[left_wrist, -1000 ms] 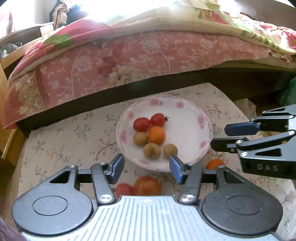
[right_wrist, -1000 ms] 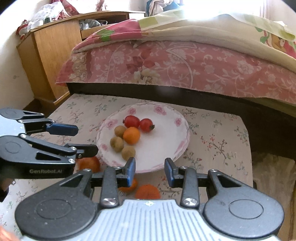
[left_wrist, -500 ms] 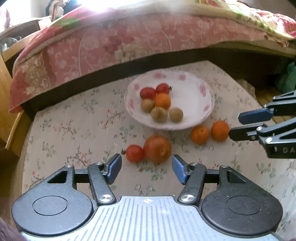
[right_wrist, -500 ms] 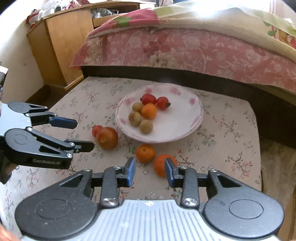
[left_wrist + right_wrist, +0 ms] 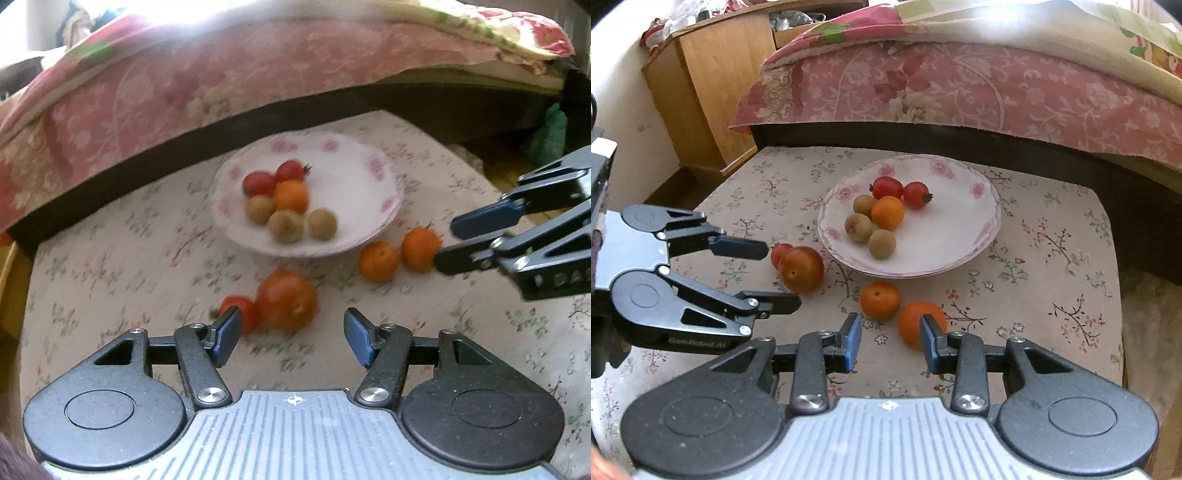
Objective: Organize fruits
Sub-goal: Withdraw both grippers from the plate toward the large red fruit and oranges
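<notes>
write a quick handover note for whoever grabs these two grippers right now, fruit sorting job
Left gripper: open, empty, low over the table just short of the big tomato and the small red tomato touching it.
Right gripper: open, empty, near the two loose oranges; its right finger sits in front of the nearer one.
Plate: holds two cherry tomatoes, one orange and three brown fruits, clustered on its left half.
Done: six fruits are on the plate.
Left: four fruits on the tablecloth, presumably to go on the plate, nothing gripped yet.
</notes>
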